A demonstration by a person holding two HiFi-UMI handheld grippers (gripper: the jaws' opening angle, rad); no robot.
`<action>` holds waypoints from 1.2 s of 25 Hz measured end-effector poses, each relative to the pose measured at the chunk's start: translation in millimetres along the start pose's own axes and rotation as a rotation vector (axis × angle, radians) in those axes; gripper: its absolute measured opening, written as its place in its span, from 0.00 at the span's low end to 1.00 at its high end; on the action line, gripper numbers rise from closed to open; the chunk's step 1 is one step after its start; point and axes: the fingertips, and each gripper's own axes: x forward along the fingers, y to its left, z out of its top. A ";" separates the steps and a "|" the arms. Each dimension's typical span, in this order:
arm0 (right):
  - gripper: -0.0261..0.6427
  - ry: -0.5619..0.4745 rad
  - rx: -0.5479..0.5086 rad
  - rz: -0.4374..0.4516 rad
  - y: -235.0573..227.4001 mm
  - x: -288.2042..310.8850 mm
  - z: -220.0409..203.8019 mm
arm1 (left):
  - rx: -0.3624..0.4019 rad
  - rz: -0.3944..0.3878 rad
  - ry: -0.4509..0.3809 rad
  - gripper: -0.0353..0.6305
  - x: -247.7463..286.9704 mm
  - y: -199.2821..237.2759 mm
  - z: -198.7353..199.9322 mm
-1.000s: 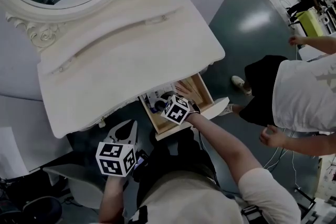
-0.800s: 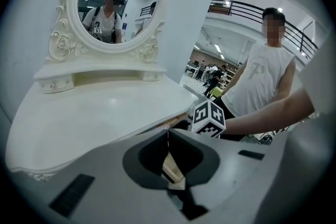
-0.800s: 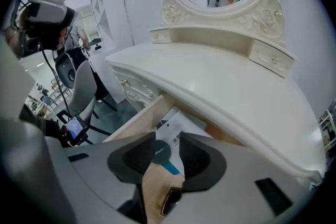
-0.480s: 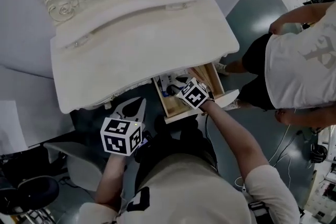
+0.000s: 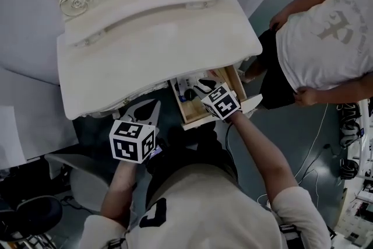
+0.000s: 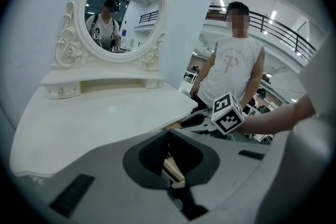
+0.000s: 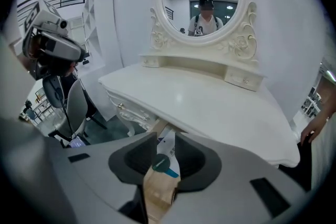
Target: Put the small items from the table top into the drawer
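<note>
Several small items [image 5: 186, 91] inside open drawer [image 5: 195, 119]; tabletop [image 5: 157, 44] bare. Right gripper [image 5: 204, 86] directly over drawer, nearer; jaws part-open, just narrowing, gripping nothing. Left gripper [image 5: 145, 109] left of drawer, jaws together, empty.

No wording can be read. Square black-and-white code markers are borne on the cube [image 5: 132, 141] of the left gripper [image 5: 144, 112] and the cube [image 5: 221, 101] of the right gripper [image 5: 202, 88]. Beyond the right gripper's jaws a round teal label [image 7: 161, 164] is seen on a white packet [image 7: 168, 145], its print illegible.
</note>
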 end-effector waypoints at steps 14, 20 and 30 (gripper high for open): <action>0.15 -0.125 0.022 0.009 10.3 -63.2 11.8 | 0.066 0.040 -0.053 0.14 -9.7 -42.6 19.5; 0.14 -0.172 0.024 0.026 12.2 -93.4 3.1 | 0.087 0.054 -0.072 0.14 -12.1 -79.5 15.4; 0.14 -0.180 0.015 0.068 18.6 -137.4 -26.5 | 0.080 0.073 -0.081 0.14 -14.8 -131.6 -2.1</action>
